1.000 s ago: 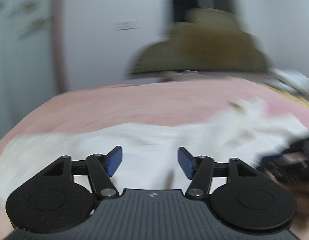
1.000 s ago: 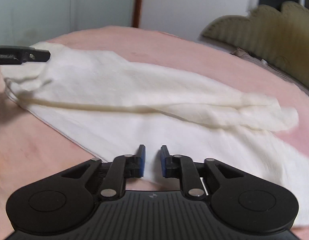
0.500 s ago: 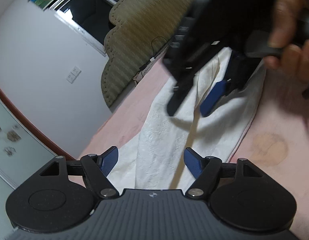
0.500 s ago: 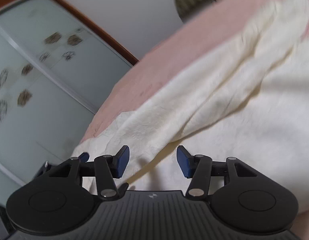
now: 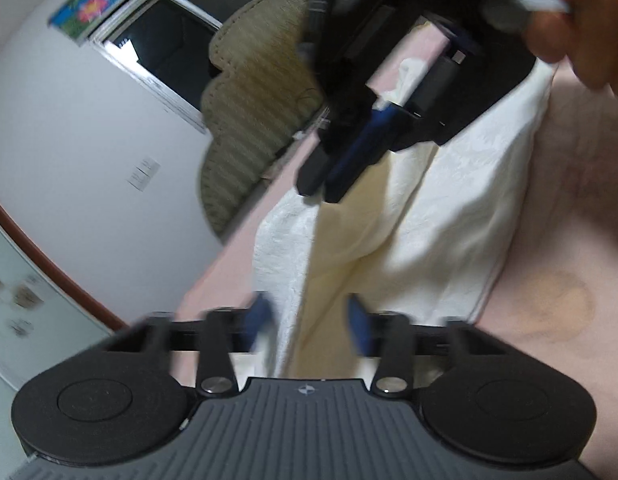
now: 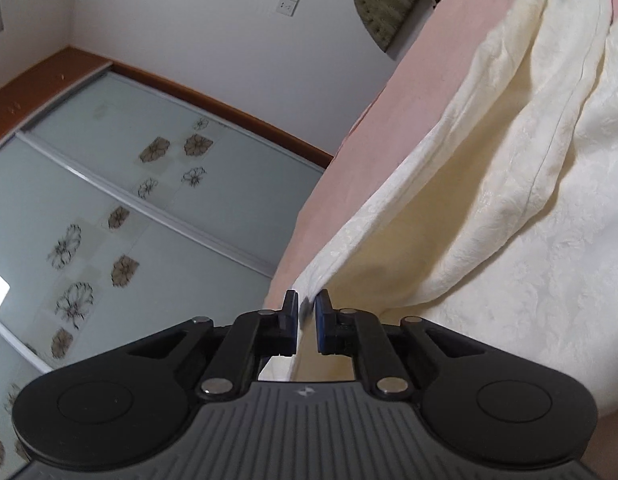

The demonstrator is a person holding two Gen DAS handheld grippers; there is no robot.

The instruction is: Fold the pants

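Observation:
Cream pants (image 5: 449, 220) lie spread on a pink bed sheet (image 5: 573, 200). My left gripper (image 5: 309, 320) is rolled on its side at the near hem; its blurred blue pads are closing, with a raised fold of the cloth between them. Farther along the same edge, my right gripper (image 5: 323, 190) pinches the fabric, held by a person's hand (image 5: 589, 32). In the right wrist view the right gripper (image 6: 307, 306) is shut on the lifted edge of the pants (image 6: 509, 200), which runs away toward the top right.
An olive padded headboard (image 5: 249, 120) stands at the far end of the bed. Sliding wardrobe doors (image 6: 129, 200) with flower prints are to the left beyond the bed's edge (image 6: 333, 168). A faint round stain (image 5: 557, 312) marks the sheet.
Both grippers have rolled sideways and come down to the pants' edge. The right jaws went from wide to shut on the cloth. The left jaws have narrowed around the fold.

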